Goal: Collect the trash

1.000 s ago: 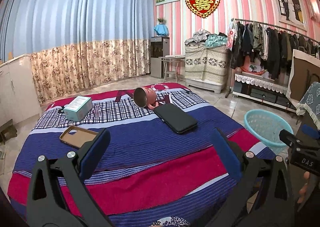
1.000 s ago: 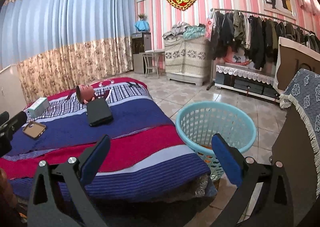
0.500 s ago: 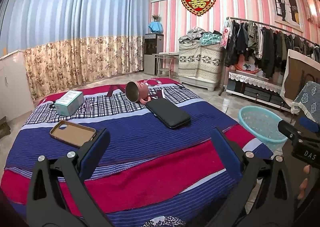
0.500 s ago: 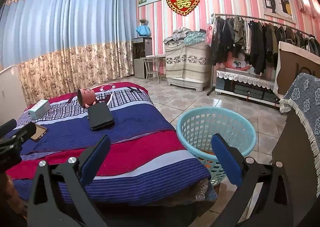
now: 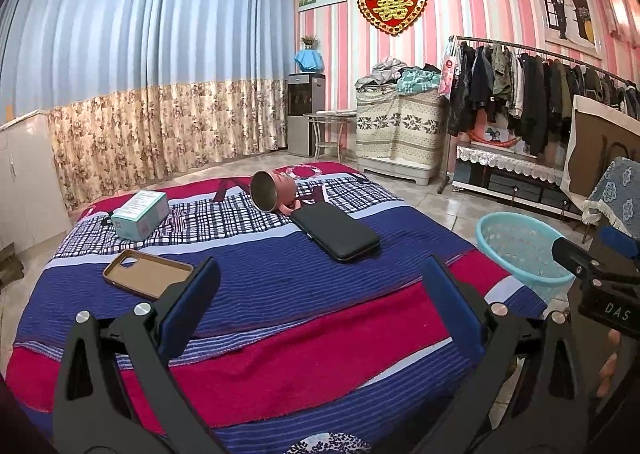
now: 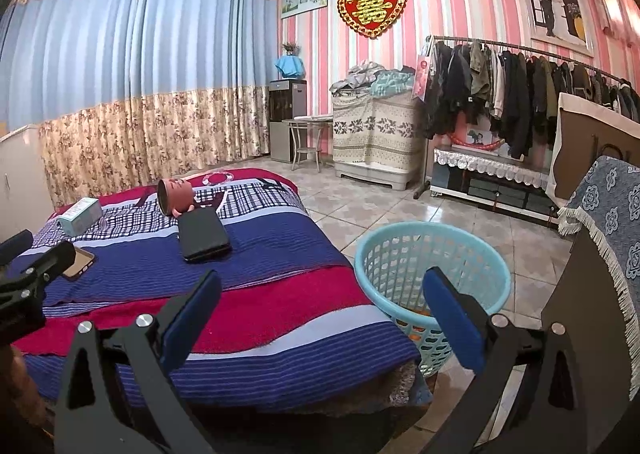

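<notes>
A low bed with a striped blanket [image 5: 280, 318] holds a teal box [image 5: 140, 214], a tipped pink cup [image 5: 274, 194], a black case [image 5: 336, 232] and a brown phone case [image 5: 148, 273]. A light blue basket [image 6: 432, 282] stands on the floor at the bed's right, with something orange at its bottom. My left gripper [image 5: 320, 310] is open and empty above the bed's near end. My right gripper [image 6: 322, 318] is open and empty between the bed corner and the basket. The right gripper also shows at the left wrist view's right edge [image 5: 600, 274].
A clothes rack [image 5: 540, 102] lines the right wall. A dark board with a blue fringed cloth [image 6: 600, 254] stands close on the right. A covered cabinet [image 6: 376, 142], a small table [image 6: 306, 138] and a water dispenser [image 6: 284, 118] stand at the back. The floor is tiled.
Both grippers have risen and drawn back slightly, so the bed and basket sit lower and farther in view. Both stay open and empty.
</notes>
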`<state>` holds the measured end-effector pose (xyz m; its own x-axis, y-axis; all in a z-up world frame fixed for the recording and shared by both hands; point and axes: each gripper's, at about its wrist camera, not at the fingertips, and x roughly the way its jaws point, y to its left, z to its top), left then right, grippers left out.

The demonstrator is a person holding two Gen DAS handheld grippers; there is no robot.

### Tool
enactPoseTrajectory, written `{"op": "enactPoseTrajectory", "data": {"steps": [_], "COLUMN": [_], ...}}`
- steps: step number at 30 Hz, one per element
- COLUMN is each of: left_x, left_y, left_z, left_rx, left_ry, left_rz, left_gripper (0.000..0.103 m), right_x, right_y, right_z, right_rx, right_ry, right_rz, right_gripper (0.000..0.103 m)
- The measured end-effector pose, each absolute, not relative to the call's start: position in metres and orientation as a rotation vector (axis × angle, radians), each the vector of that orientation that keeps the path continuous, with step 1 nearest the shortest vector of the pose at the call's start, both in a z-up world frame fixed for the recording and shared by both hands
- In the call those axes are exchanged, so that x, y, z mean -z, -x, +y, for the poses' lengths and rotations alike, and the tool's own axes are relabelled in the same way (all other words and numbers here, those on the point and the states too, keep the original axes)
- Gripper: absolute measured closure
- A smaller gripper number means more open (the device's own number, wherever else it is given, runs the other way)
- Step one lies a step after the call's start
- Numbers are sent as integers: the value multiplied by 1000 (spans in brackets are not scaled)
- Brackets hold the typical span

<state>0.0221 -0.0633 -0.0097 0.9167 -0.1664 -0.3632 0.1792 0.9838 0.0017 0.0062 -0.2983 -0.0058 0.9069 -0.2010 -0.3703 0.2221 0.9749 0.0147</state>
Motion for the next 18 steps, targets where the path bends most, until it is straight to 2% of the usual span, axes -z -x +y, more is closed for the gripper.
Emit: {"op": "enactPoseTrajectory", "data": {"steps": [18], "left_x": [8], "left_y": [-21], "left_z": [-63], "left_rx": [182], "left_ry": [-36], "left_rz": [371], "left_gripper": [5], "right_x": [5], "right_y": [-5], "right_z": [-298], "right_rx": [218], "right_ry": [-54], "right_rz": [377], "right_gripper": [4]}}
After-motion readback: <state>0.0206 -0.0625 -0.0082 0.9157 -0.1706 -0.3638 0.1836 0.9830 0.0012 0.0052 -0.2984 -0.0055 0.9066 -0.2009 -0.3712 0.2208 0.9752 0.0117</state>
